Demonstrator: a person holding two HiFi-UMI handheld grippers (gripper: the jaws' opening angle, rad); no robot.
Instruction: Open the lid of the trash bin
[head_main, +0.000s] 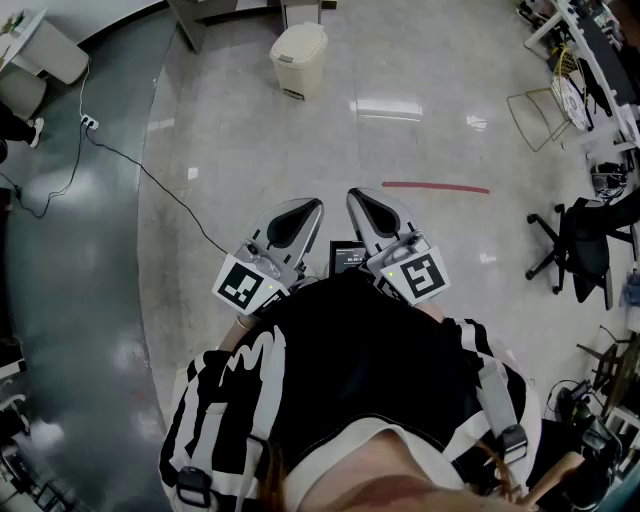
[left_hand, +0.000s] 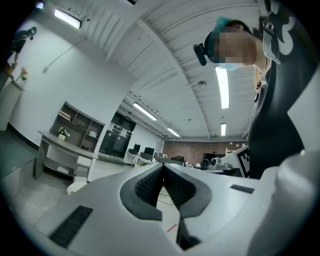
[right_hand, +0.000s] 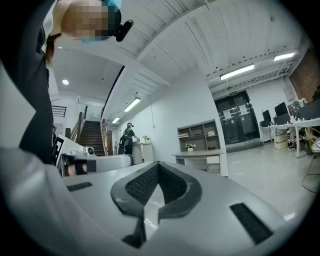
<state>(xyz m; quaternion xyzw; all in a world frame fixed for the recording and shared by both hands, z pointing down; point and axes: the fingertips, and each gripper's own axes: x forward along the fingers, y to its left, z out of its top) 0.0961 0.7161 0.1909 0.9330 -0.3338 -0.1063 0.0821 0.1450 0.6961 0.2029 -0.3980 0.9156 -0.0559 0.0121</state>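
The trash bin (head_main: 299, 58) is cream coloured with its lid down; it stands on the tiled floor far ahead in the head view. A pale rounded shape (left_hand: 75, 187) low at the left of the left gripper view may be the same bin. My left gripper (head_main: 305, 208) and right gripper (head_main: 358, 196) are held close to the person's body, side by side, well short of the bin. The black pads of the left gripper (left_hand: 163, 167) meet with nothing between them. The right gripper (right_hand: 158, 167) is likewise shut and empty.
A red tape line (head_main: 436, 187) marks the floor ahead on the right. A black cable (head_main: 140, 165) runs across the floor at the left. An office chair (head_main: 580, 245) and a wire rack (head_main: 545, 115) stand at the right. A grey desk (head_main: 215, 15) is behind the bin.
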